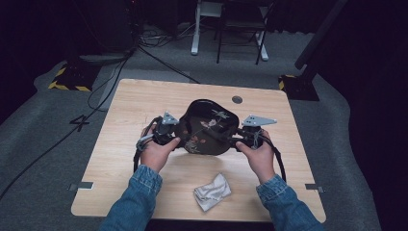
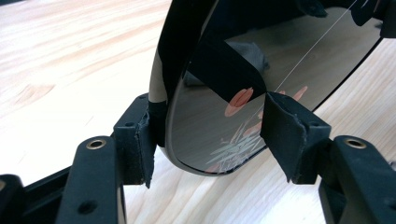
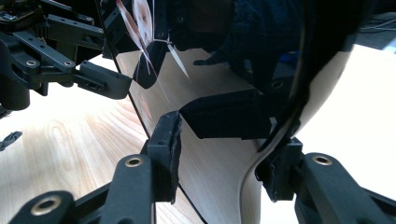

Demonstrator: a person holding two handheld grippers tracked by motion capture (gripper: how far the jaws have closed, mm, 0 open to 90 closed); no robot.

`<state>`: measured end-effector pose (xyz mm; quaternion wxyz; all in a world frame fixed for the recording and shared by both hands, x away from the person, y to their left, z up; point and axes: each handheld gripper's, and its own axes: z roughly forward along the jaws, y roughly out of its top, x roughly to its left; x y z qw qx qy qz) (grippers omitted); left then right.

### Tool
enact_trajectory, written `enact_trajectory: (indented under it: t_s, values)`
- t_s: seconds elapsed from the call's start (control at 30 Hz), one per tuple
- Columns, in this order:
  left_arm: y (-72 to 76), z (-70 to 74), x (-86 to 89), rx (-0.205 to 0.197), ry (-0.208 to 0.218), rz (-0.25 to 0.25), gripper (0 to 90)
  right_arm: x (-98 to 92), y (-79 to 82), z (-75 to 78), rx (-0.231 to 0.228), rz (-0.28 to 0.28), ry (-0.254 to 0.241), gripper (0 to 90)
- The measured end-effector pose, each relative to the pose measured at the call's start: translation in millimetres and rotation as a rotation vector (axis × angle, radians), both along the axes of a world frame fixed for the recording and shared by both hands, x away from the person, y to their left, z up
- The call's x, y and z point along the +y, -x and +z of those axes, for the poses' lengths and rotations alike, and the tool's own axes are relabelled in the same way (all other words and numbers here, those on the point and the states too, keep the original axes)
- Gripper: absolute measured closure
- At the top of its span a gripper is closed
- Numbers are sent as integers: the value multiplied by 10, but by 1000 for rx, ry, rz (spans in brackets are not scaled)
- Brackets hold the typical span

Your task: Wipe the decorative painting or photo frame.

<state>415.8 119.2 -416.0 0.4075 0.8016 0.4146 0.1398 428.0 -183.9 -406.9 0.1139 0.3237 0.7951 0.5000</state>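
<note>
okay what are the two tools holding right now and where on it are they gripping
Both grip the black lacquer tray by its rim: the left tool on its left edge, the right tool on its right edge, one jaw either side of the rim.

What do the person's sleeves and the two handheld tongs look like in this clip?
Both sleeves are blue denim with stitched cuffs. The left tongs and right tongs are black, each topped by a grey three-cornered plate and trailing a black looping cable. Up close, the jaws are black bars with brass-ringed holes and worn black padding.
</note>
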Motion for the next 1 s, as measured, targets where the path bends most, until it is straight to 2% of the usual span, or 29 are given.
enact_trajectory:
  t_s: [0.17,0.33,0.43,0.57,0.63,0.7,0.8,0.9,1.0]
  values:
    - [109,-48,156,27,-13,49,418,144,-116,-71,11,82,-2,551]
    - [191,-43,221,23,-19,73,451,219,-196,-98,8,136,-10,537]
    - [253,-35,226,11,-19,71,475,243,-242,-118,3,148,-5,504]
    - [313,-38,202,0,-31,71,456,243,-300,-142,-7,173,-9,483]
    - [315,-42,189,4,-23,71,418,244,-315,-138,-4,177,-6,481]
    - [299,-43,180,0,-34,73,410,247,-339,-139,-2,183,-7,480]
    - [274,-53,173,-10,-21,74,391,249,-377,-143,2,177,-1,472]
    - [261,-53,141,-15,-12,49,357,240,-407,-155,0,171,12,451]
    - [270,-45,129,-11,-24,36,351,228,-436,-149,13,171,15,433]
